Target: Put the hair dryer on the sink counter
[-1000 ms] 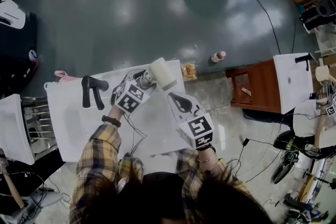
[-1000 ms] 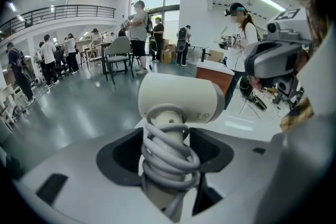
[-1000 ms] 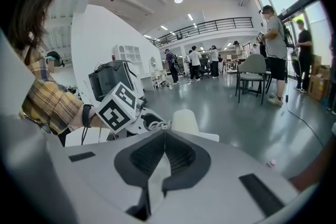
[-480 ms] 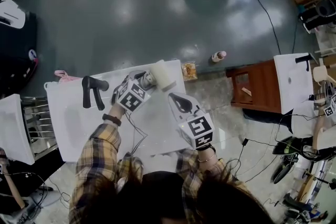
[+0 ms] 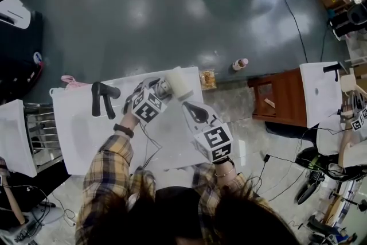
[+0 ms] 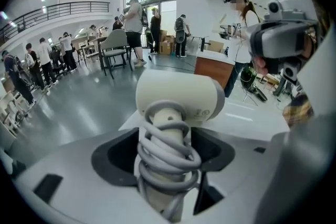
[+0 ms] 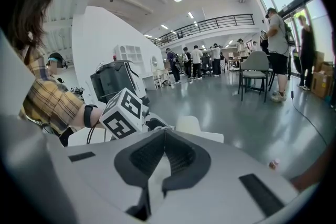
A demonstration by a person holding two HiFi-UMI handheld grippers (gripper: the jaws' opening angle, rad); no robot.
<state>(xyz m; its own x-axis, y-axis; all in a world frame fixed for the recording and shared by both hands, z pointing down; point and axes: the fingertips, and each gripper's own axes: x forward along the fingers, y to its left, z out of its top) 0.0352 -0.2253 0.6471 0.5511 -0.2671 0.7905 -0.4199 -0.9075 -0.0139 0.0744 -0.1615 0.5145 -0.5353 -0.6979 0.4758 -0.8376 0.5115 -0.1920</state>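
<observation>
The white hair dryer (image 5: pixel 179 82) has a grey cord wound round its handle. My left gripper (image 5: pixel 160 88) is shut on that handle and holds the dryer over the far edge of the white sink counter (image 5: pixel 86 135). In the left gripper view the wrapped handle (image 6: pixel 167 157) fills the gap between the jaws, with the dryer's head (image 6: pixel 178 93) above it. My right gripper (image 5: pixel 195 111) hovers over the counter's right part, shut and empty, its tips meeting (image 7: pixel 165 136). From there I see the left gripper's marker cube (image 7: pixel 123 113) and the dryer (image 7: pixel 188 124).
A black faucet (image 5: pixel 102 98) stands on the counter's left. A snack packet (image 5: pixel 207 77) and a small bottle (image 5: pixel 239 63) lie on the floor beyond. A brown cabinet (image 5: pixel 284 94) with another white basin (image 5: pixel 321 89) is at the right, and cables run across the floor.
My left gripper has tipped slightly with the hair dryer still in it. The right gripper has kept still.
</observation>
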